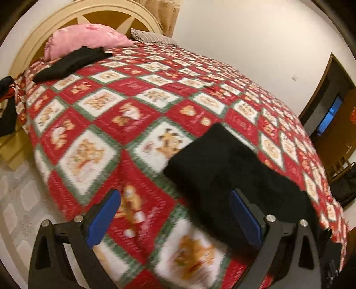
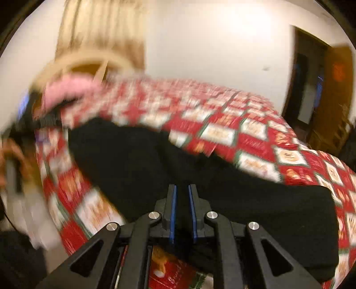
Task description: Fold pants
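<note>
The left gripper (image 1: 175,216) hangs above the near part of the bed (image 1: 142,115), its blue-padded fingers (image 1: 103,216) spread wide with nothing between them. Just ahead of it and to its right lie the black pants (image 1: 229,173), folded into a thick, roughly rectangular bundle resting flat on the red, white and green quilt (image 1: 93,153). The right-hand finger of this gripper overlaps the near edge of the bundle in the left wrist view; whether it touches the cloth cannot be told.

Far ahead and to the left of the left gripper, a second dark folded garment (image 1: 71,63) lies on the quilt against a pink pillow (image 1: 86,40), with the curved cream headboard (image 1: 66,20) behind it. A wooden door (image 1: 329,115) stands far off to the right.

The right gripper (image 2: 182,195) sits low over the pants (image 2: 155,155), which spread as a broad dark mass directly ahead of it and to both sides. Its fingers are drawn close together with a narrow gap left between the blue pads (image 2: 173,213); dark cloth shows in that gap, but the view is blurred and I cannot tell whether it is pinched or merely beneath.
</note>
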`<action>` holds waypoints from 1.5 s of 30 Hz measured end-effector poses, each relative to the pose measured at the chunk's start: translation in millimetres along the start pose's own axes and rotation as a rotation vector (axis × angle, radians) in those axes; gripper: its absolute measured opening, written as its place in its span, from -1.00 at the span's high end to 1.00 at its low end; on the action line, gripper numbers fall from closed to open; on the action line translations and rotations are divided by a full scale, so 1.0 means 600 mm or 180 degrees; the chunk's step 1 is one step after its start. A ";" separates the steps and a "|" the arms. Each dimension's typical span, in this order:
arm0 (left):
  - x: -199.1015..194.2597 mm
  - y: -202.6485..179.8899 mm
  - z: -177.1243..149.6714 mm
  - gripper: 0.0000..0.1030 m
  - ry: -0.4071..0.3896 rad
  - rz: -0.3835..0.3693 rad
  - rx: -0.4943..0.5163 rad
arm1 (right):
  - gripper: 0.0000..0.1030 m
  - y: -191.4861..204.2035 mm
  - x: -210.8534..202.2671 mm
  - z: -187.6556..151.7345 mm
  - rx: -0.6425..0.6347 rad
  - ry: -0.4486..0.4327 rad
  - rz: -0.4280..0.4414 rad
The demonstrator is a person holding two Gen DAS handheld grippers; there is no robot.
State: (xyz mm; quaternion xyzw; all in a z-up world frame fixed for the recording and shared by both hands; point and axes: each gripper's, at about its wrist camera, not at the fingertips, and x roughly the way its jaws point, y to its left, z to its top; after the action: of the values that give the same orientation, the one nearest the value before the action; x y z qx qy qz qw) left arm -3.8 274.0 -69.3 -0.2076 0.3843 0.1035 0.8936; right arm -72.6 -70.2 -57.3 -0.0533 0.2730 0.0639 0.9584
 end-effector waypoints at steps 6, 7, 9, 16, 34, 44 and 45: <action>0.054 -0.013 0.008 -0.73 0.0150 -0.0135 -0.0272 | 0.75 0.004 0.006 -0.011 0.0086 0.0167 0.0104; 0.058 -0.014 0.006 -0.73 0.0147 -0.0112 -0.0315 | 0.75 0.002 0.009 -0.014 0.0137 0.0199 0.0127; 0.055 -0.023 0.003 -0.71 0.0057 -0.0078 -0.0274 | 0.75 0.001 0.013 -0.019 0.0200 0.0238 0.0145; 0.055 -0.018 -0.002 0.54 -0.0018 -0.0398 -0.0311 | 0.75 -0.028 0.011 -0.020 0.0530 0.0228 0.0045; -0.097 -0.193 0.018 0.61 -0.0508 -0.0778 0.0656 | 0.75 -0.200 -0.055 -0.051 0.1696 0.0053 -0.0418; -0.163 -0.353 -0.072 0.62 -0.0584 -0.1358 0.1518 | 0.75 -0.217 -0.069 -0.053 0.1783 -0.0021 -0.0377; -0.171 -0.372 -0.087 0.62 -0.0601 -0.1434 0.1639 | 0.75 -0.223 -0.074 -0.053 0.1799 -0.0046 -0.0401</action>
State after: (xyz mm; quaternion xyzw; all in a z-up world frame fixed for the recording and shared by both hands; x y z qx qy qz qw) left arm -30.4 48.5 38.1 -0.0446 0.2581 -0.1776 0.9486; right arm -106.4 -210.3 -51.7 0.1995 0.2692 -0.0741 0.9393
